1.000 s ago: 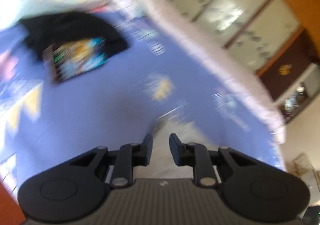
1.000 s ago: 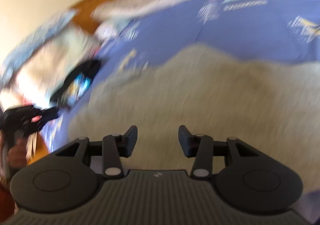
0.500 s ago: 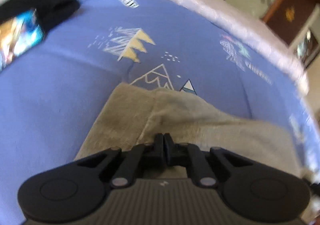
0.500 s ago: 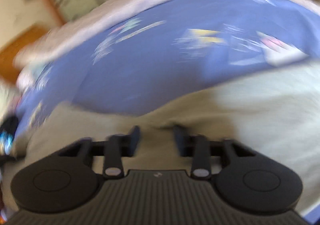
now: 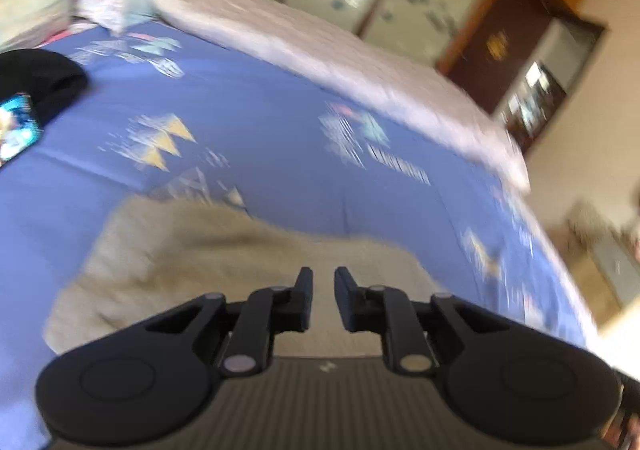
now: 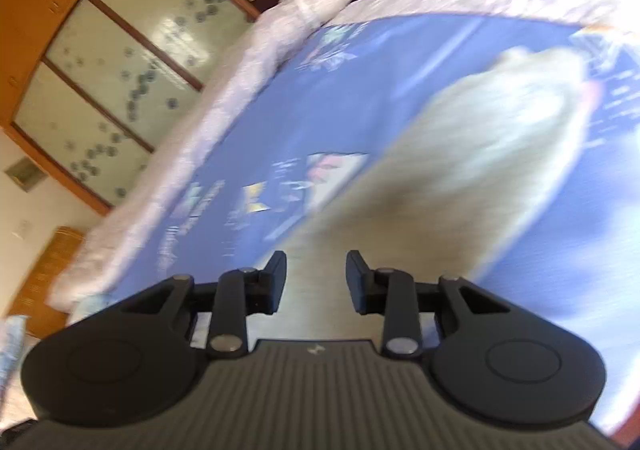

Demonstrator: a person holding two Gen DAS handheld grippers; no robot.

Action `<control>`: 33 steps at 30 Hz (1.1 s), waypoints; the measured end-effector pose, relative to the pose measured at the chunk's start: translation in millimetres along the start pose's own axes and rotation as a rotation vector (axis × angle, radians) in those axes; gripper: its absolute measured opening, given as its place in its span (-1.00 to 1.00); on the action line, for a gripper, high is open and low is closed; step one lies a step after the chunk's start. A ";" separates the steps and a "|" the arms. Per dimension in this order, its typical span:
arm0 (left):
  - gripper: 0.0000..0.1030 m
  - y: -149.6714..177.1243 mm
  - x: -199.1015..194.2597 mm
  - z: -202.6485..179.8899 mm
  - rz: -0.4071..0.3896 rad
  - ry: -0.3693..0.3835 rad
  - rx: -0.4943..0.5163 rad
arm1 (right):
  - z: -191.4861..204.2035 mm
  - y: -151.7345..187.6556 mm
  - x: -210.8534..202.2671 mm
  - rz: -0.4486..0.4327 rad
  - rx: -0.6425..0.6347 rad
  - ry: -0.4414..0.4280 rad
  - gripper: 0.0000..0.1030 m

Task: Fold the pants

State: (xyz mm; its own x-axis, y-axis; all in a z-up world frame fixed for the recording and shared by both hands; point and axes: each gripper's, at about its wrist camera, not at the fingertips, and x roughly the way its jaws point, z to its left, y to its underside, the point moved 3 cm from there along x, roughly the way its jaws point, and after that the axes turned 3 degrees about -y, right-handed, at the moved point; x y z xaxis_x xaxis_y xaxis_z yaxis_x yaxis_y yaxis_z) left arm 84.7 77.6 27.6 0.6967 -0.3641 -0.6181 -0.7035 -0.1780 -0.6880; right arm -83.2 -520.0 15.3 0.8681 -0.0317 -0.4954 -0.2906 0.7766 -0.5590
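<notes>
pants (image 5: 224, 270) lie bunched on the blue bed sheet (image 5: 280, 122) | left gripper (image 5: 323, 282) and right gripper (image 6: 316, 270) above pants, our jaws just reopened, empty | likely released to reposition

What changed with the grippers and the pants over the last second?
Both grippers closed half a second ago, and their jaws have just been opening again: the left gripper and right gripper now stand apart, pinching nothing. Both views swung across the bed. The beige pants stayed on the blue sheet.
</notes>
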 end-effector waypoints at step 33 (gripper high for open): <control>-0.60 53.6 50.0 1.6 0.233 -0.244 0.016 | -111.5 -77.2 8.9 -0.188 0.201 0.189 -0.66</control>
State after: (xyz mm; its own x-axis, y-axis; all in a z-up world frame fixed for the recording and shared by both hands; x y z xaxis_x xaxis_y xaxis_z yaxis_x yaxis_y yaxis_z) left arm 82.0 51.3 -40.7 0.5314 -0.1631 -0.8313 -0.8471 -0.1009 -0.5217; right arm -97.9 -650.3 -20.1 0.8034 -0.2877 -0.5213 -0.0313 0.8539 -0.5195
